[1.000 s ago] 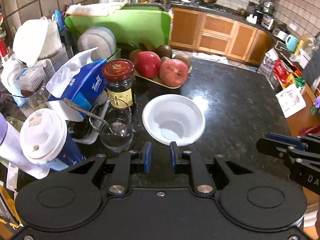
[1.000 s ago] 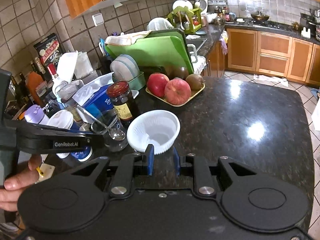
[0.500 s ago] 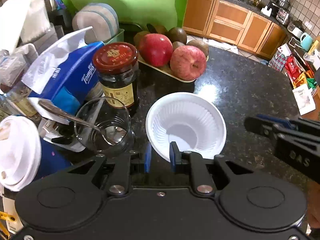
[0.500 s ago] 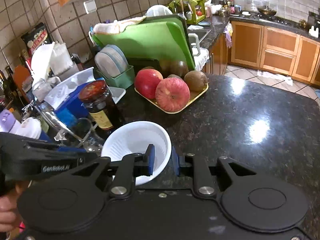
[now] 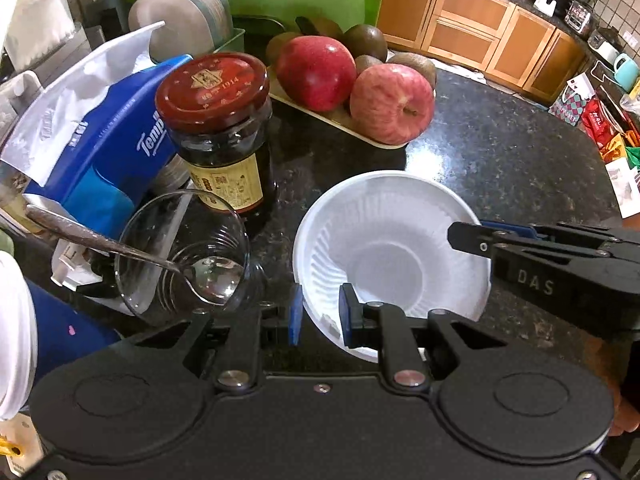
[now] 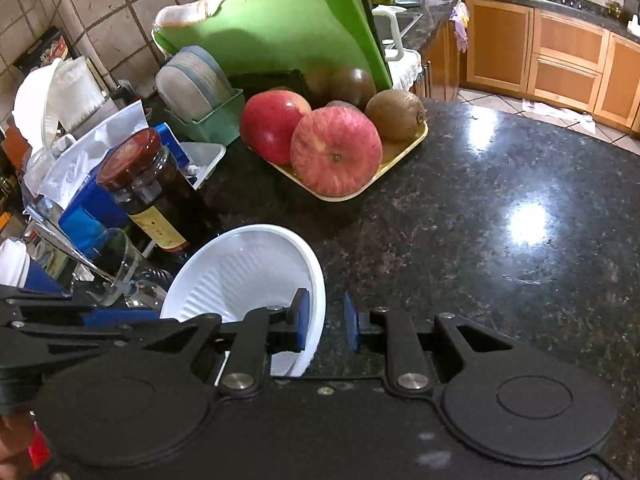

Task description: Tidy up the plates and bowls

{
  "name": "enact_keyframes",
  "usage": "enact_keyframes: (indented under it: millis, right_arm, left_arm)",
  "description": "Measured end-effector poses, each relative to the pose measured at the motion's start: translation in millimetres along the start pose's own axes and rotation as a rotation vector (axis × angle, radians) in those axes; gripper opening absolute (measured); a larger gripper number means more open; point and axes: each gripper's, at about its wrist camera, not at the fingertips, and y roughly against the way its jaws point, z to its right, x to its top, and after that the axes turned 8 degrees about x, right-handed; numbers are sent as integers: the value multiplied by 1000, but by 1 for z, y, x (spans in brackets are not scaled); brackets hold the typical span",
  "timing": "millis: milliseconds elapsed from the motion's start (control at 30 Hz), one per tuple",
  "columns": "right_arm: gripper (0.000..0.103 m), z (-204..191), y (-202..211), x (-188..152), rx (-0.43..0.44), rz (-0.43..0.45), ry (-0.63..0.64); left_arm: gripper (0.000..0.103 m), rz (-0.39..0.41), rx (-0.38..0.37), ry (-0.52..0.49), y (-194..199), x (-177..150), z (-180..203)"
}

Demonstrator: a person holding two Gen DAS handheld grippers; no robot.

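Note:
A white ribbed disposable bowl (image 5: 394, 258) (image 6: 244, 276) sits on the dark granite counter (image 6: 480, 240). My left gripper (image 5: 320, 314) straddles the bowl's near-left rim: one blue pad is outside, the other inside, and a narrow gap shows on both sides. My right gripper (image 6: 325, 320) straddles the opposite rim the same way, its pads clear of the plastic. From the left wrist view the right gripper (image 5: 472, 234) reaches over the bowl's right edge. Grey plates (image 6: 192, 84) (image 5: 184, 20) stand upright in a green rack behind.
Close to the bowl's left stand a dark jar with a red lid (image 5: 216, 128) and a glass holding a spoon (image 5: 188, 260). A blue tissue pack (image 5: 100, 140) and a lidded paper cup (image 5: 12, 332) lie further left. A fruit tray (image 6: 340, 152) and a green cutting board (image 6: 280, 28) stand behind.
Both grippers have come down and forward to the bowl, so that its rim now lies between each pair of jaws. The jaw gaps look unchanged. The bowl has stayed in place.

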Motion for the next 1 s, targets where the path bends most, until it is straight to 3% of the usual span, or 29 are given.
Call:
enact_keyframes:
  millis: [267,633,1000]
  right_arm:
    - [19,-1,-18,-5,-21,-25,30]
    - [17,3,-17,-9,-40,-17,30]
    - [17,-9,26,-15,-73,47,33]
  left_arm:
    - [26,-37,-16,-3,-17,1,3]
    - [26,-9,23,-29,-23,8,14]
    - [24,28,-33,-69,6,4,17]
